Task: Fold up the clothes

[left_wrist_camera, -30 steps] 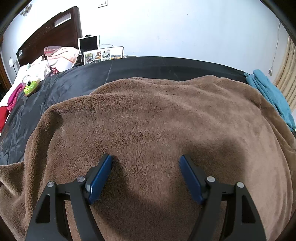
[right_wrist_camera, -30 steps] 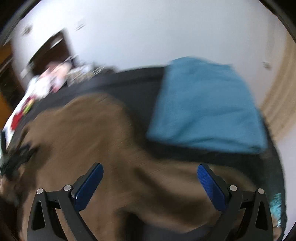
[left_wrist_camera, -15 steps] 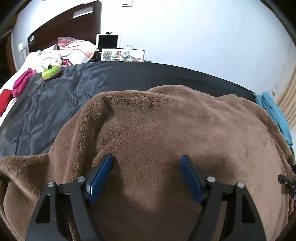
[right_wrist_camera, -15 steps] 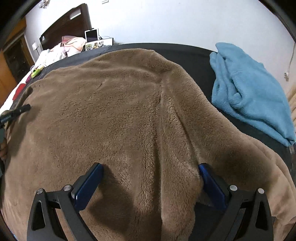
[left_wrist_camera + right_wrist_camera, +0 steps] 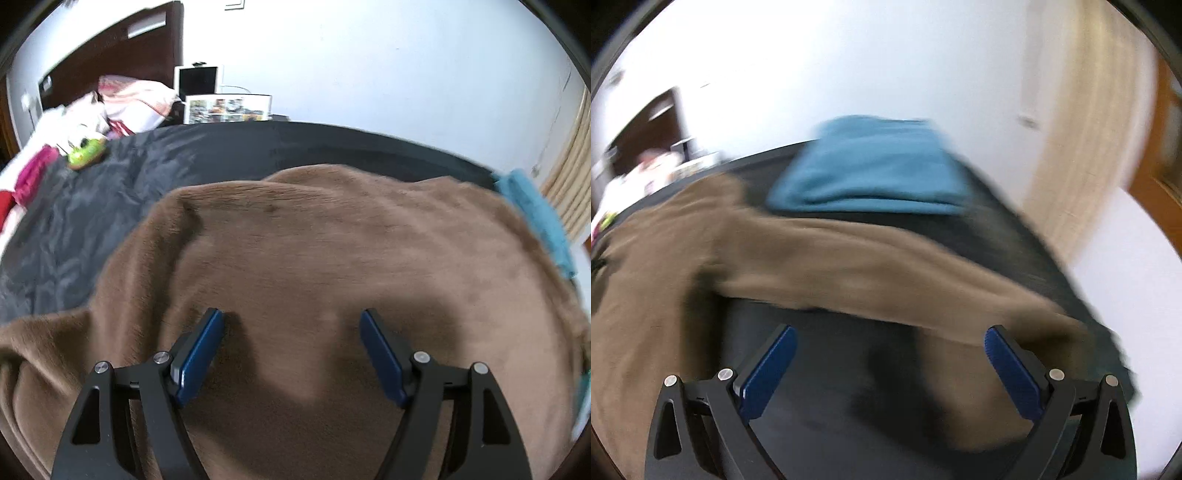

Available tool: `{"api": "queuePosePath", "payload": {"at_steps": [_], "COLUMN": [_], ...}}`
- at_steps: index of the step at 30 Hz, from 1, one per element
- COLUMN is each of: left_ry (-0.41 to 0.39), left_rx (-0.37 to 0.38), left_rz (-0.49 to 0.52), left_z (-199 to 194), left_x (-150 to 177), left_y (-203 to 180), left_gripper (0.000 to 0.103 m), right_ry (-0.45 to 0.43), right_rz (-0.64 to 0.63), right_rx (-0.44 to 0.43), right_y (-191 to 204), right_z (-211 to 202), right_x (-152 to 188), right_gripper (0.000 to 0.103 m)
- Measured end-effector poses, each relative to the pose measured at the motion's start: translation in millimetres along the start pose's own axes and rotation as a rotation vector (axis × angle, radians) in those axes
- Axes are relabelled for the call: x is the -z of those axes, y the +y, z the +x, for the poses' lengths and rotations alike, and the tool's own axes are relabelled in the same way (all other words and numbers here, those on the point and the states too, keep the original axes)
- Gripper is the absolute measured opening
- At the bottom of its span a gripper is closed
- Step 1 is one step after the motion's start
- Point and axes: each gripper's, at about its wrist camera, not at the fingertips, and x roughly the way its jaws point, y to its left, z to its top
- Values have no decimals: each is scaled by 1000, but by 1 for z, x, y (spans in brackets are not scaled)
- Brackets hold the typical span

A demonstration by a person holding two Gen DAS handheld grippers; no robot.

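Observation:
A brown fleece garment (image 5: 314, 251) lies spread over the black bed cover (image 5: 110, 192). My left gripper (image 5: 293, 332) is open and empty just above its near part. In the blurred right wrist view the brown garment (image 5: 820, 254) stretches a sleeve to the right, past the right finger. My right gripper (image 5: 890, 350) is open and empty over the black cover (image 5: 820, 369), beside the sleeve. A folded teal garment (image 5: 871, 170) lies behind, near the wall; its edge shows in the left wrist view (image 5: 532, 206).
A dark wooden headboard (image 5: 122, 48), pillows (image 5: 136, 99), a small monitor (image 5: 197, 79) and a photo panel (image 5: 227, 107) stand at the far left. A green toy (image 5: 85, 153) and red and pink clothes (image 5: 22, 184) lie on the left edge. A beige curtain (image 5: 1082, 147) hangs right.
My right gripper has swung right, off the brown garment's body, to the sleeve and bare black cover. My left gripper stays open over the garment, shifting slightly.

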Motion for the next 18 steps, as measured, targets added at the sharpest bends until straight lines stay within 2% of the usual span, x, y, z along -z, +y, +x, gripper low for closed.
{"api": "queuePosePath", "payload": {"at_steps": [4,10,11,12,14,15,18], "left_ry": [-9,0,3,9,30,40,58], "left_rx": [63,161,177,193,226,243,273], "left_rz": [77,231,252,268,283,291,312], "left_z": [-20,-39,-42,-43,-44,-45,-45], "left_x": [0,12,15,18,24,27,34], "left_y": [-46,-121,-132,-142,-158,-167,-185], "left_gripper": [80,80,80,80,80,80,80], "right_ry": [25,97,107,115,115,116,116], "right_rz": [99,63,64,64,54,55,65], "right_rx": [72,0,-13,-25,-33,-42,-37], "right_y": [-67,-84,-83,-81,-77,-74,-72], "right_z": [7,37,41,42,42,42,40], "right_x": [7,9,9,9,6,6,1], "right_gripper": [103,102,97,86,70,57,28]}}
